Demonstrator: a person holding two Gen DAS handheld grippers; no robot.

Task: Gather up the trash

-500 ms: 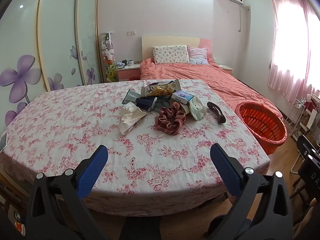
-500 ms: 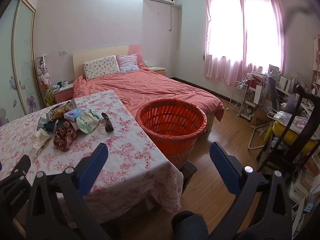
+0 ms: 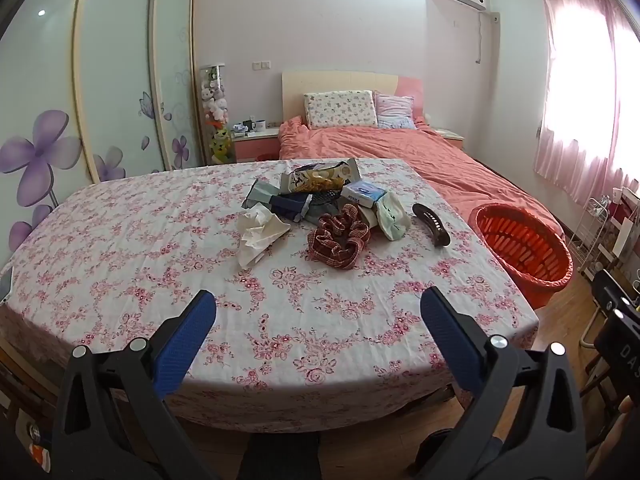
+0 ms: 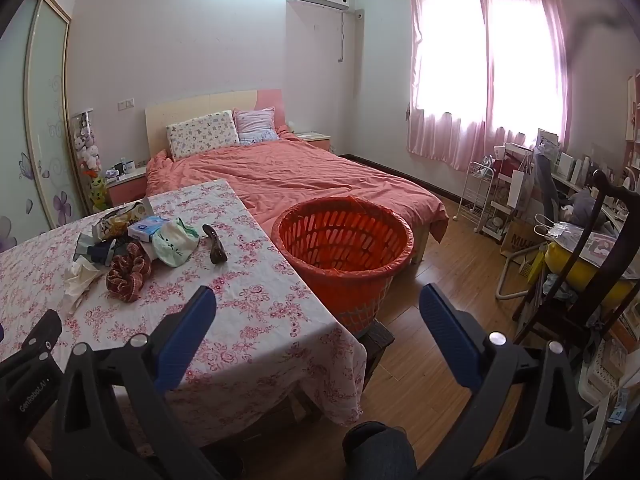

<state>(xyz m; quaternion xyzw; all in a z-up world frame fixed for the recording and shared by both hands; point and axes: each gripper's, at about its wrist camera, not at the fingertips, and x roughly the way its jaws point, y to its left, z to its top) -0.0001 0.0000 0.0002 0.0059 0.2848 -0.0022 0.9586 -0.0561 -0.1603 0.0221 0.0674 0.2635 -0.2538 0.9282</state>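
Nothing on the table (image 3: 160, 264) has shifted since the earlier frame, and both of my tools hang where they were. From the left wrist view I see the left tool (image 3: 318, 308) spread wide, released and empty, above the near edge of the floral cloth. From the right wrist view the right tool (image 4: 318, 304) is just as wide and empty, held off the table's right corner, partly over the wooden floor.

On the far half of the table sits the trash pile. A crumpled white tissue (image 3: 258, 234) lies nearest me on the left, with a dark red plaid scrunchie (image 3: 338, 240) just beside it to the right. Behind these are a snack wrapper (image 3: 320, 176), a small blue and white tissue pack (image 3: 364, 193), some dark blue packaging (image 3: 290, 206) and a pale green pouch (image 3: 394, 216), all bunched together and touching. A brown hair clip (image 3: 432, 224) lies a little apart on the right.

Off the table's right side stands the orange basket (image 4: 344, 276), lined with an orange bag, between the table and the bed (image 4: 304, 176).
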